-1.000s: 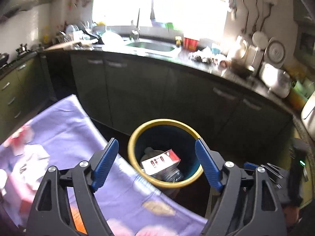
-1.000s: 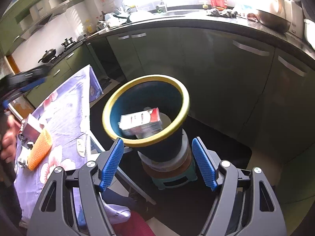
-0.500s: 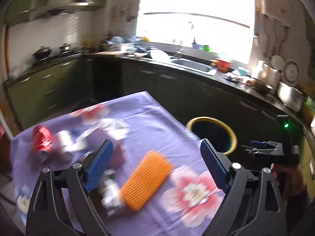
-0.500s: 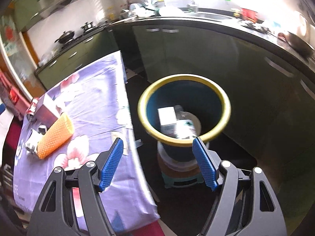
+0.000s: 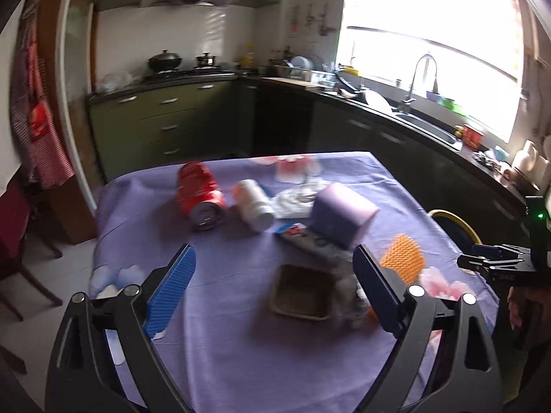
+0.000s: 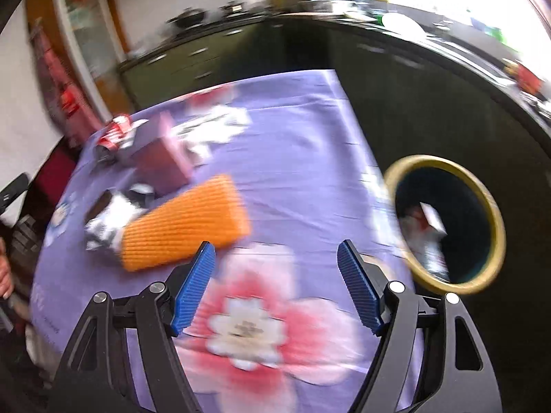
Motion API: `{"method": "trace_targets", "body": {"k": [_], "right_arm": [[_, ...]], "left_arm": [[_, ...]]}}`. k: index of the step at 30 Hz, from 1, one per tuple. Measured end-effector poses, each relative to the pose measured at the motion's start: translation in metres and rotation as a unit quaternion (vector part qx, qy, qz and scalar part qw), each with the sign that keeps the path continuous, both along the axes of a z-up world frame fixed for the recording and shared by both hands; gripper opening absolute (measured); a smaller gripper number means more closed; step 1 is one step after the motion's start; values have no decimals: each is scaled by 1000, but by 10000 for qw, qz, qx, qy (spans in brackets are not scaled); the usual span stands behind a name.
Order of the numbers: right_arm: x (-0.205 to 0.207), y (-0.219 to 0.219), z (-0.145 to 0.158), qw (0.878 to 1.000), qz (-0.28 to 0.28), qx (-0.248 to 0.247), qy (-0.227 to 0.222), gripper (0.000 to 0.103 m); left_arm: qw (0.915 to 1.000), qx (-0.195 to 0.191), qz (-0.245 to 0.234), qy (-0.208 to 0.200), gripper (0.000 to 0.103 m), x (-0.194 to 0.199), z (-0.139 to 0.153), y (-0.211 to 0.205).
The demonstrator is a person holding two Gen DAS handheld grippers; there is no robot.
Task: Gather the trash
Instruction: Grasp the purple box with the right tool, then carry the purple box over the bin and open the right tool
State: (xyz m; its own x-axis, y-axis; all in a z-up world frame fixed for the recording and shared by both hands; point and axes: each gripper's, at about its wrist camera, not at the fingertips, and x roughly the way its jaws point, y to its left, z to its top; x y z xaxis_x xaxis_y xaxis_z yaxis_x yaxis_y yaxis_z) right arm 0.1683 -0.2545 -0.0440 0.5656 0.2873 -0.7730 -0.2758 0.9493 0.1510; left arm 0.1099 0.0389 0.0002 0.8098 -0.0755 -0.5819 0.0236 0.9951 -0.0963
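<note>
Table (image 5: 241, 361) holds can (image 5: 199, 195), bottle (image 5: 253, 203) right of it, box (image 5: 341, 218) further right, tray (image 5: 301, 292) in front. Bin (image 6: 447, 223) off table's right edge, probably cartons inside.

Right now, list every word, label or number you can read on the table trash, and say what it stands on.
No text reads clearly in either view.
Red can: white markings, too blurred to read.
Flat wrapper: red and blue print, blurred.
Purple box: no print shows.
Orange cup: plain ribbing, no print.
Carton in the bin: blurred.
</note>
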Motion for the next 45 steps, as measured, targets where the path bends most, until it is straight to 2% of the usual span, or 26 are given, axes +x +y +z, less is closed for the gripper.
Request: {"method": "trace_targets", "body": {"k": [3,5,10,15,19,22,23,24,25,26,31,39,45], "right_arm": [[6,25,-2,9989,466,98,49,77],[15,44,-1,9973,737,-43,-41,77],[45,79,4,9935,1137,-91,25,77],[69,131,13,9859,1643,-233,-223,78],[104,170,2,9844,1682,-488,-171,78],[120,179,-9,9860,1569,-557,-5,77],[125,180,-13,9865,1532,-578,53,76],[128,182,-17,9868,1509,-583,99,71],[133,183,-21,9870,1480,-599,164,60],[136,183,-25,9871,1471,-592,208,56],[135,178,-22,9883,1442,-484,114,55],[114,154,12,9909,1330,-134,-171,55],[93,92,45,9951,828,88,-527,55]], "left_arm": [[9998,-52,148,85,88,0,-6,15],[9997,-76,195,114,88,-1,-10,19],[9994,-134,237,214,88,4,-20,25],[9993,-143,240,232,88,5,-23,25],[9993,-74,275,232,88,4,-22,26],[9993,-37,311,225,88,2,-21,28],[9992,-40,318,232,88,2,-22,29],[9991,-41,334,248,88,2,-23,31],[9990,-45,348,261,88,3,-24,32],[9990,-50,355,270,88,3,-24,34],[9987,-111,366,333,88,6,-28,36],[9991,-93,257,321,88,5,-26,28],[9995,-41,196,236,88,1,-19,21]]}}
